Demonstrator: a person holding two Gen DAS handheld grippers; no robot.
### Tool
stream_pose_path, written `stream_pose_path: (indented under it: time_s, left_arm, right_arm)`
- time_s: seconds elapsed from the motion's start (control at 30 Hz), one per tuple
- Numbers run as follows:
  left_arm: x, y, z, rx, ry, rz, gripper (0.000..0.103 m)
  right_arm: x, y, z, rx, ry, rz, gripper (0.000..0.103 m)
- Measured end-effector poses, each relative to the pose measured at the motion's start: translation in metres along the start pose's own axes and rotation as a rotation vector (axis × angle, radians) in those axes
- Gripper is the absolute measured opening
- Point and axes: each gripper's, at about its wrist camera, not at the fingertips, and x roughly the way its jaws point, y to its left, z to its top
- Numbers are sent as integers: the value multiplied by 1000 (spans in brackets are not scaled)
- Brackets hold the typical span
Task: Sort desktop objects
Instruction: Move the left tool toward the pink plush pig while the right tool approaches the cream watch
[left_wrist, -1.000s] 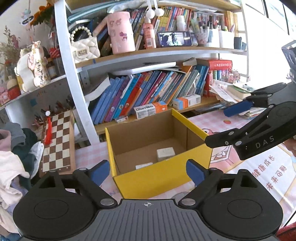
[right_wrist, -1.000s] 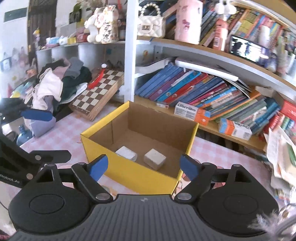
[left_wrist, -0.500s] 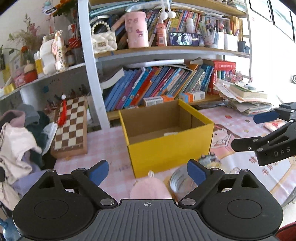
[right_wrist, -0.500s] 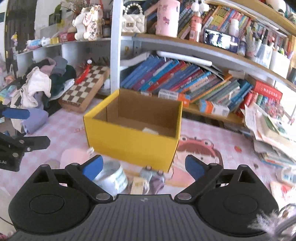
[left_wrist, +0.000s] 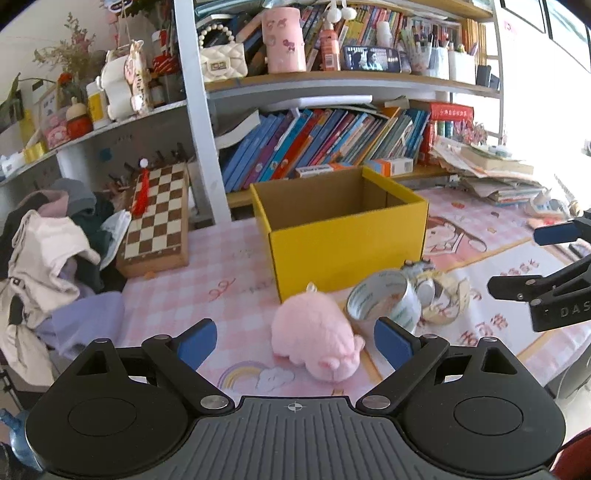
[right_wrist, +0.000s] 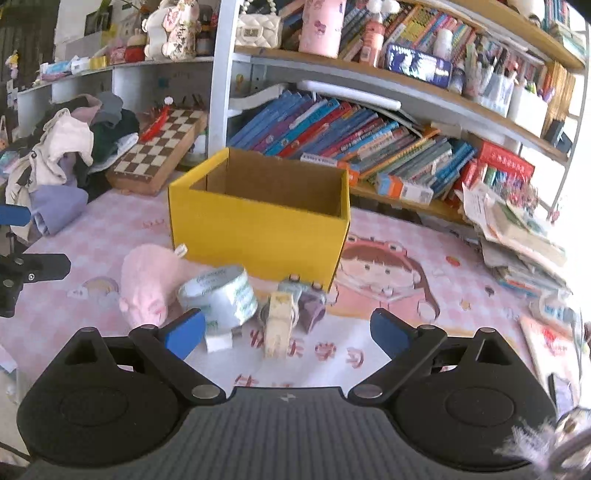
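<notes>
Desk scene viewed along two hand-held grippers. The left gripper (left_wrist: 294, 339) is spread wide with nothing between its blue pads (left_wrist: 197, 343); the pink plush toy (left_wrist: 317, 336) lies on the checked pink tablecloth (left_wrist: 236, 273) just beyond and between them, untouched. The right gripper (right_wrist: 287, 330) likewise stands released and empty, its jaws wide apart; from the left wrist view it shows at the right edge (left_wrist: 546, 273). Just beyond the right gripper's pads lie a roll of tape (right_wrist: 220, 295) on its side, a small white block (right_wrist: 218, 341) touching the roll's near side, a cream-coloured small object (right_wrist: 277, 325), and a grey-purple small item (right_wrist: 308, 301) whose kind cannot be told. The plush toy sits left of the tape roll, close beside it. Behind this cluster, touching or almost touching it, stands the open yellow cardboard box (right_wrist: 258, 230); its floor is hidden from both views. Farther back, a bookshelf (right_wrist: 351, 136) holds slanted books, and at far left a chessboard (left_wrist: 157, 216) leans beside a heap of clothes (left_wrist: 48, 243).
</notes>
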Motion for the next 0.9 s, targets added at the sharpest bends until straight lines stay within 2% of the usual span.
stream_pose_path:
  time_s: [0.27, 0.47, 0.6, 0.77, 0.9]
  left_arm:
    - [1, -3, -19, 10, 43, -4, 94]
    - [4, -9, -30, 19, 77, -21, 94]
    - [7, -15, -36, 15, 111, -47, 94]
    - [14, -22, -41, 19, 160, -88, 94]
    - [16, -26, -41, 33, 166, -103, 94]
  right_arm:
    - [3, 13, -28, 0, 77, 1, 97]
    - [5, 20, -36, 7, 122, 14, 97]
    - [10, 25, -43, 25, 181, 11, 97]
    - [12, 41, -48, -33, 218, 18, 97]
    - [16, 46, -50, -62, 243, 33, 97]
